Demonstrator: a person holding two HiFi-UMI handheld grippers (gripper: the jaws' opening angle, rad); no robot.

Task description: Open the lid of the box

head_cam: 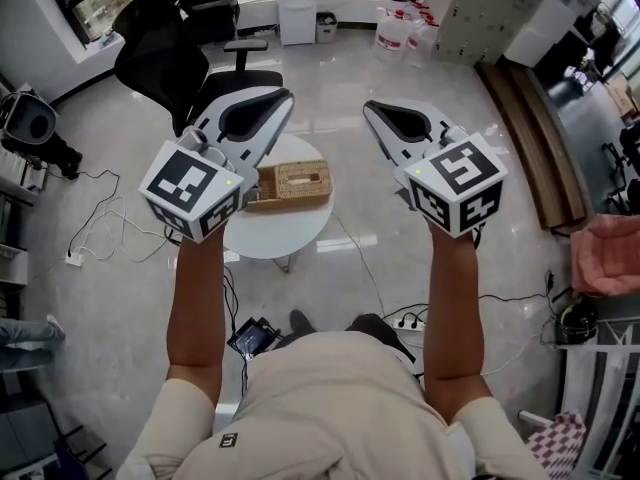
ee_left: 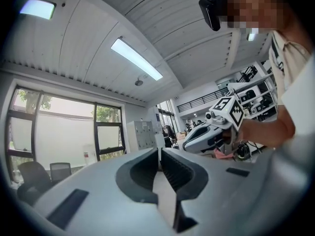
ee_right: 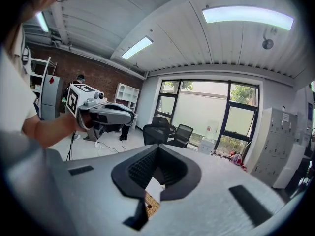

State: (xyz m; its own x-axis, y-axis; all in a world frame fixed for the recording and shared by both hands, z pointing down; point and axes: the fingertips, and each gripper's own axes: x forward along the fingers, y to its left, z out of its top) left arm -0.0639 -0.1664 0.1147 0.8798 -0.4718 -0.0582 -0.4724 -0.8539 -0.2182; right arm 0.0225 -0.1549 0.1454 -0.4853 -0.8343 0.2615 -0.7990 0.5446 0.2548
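Note:
A wooden box (head_cam: 297,184) with its lid down lies on a small round white table (head_cam: 285,232), far below both grippers. My left gripper (head_cam: 286,98) is held high over the table's left side, pointing level, its jaws shut with nothing between them (ee_left: 160,152). My right gripper (head_cam: 369,107) is held to the right of the table and apart from the box, jaws shut and empty (ee_right: 157,150). A sliver of the box (ee_right: 151,204) shows under the right jaws. Each gripper appears in the other's view: the right gripper (ee_left: 209,135) and the left gripper (ee_right: 107,114).
A black office chair (head_cam: 175,43) stands behind the table on the left. Cables (head_cam: 110,230) trail over the glossy floor on the left, and a power strip (head_cam: 412,320) lies near the person's feet. Water bottles (head_cam: 400,28) stand at the back. A wooden bench (head_cam: 535,143) lines the right.

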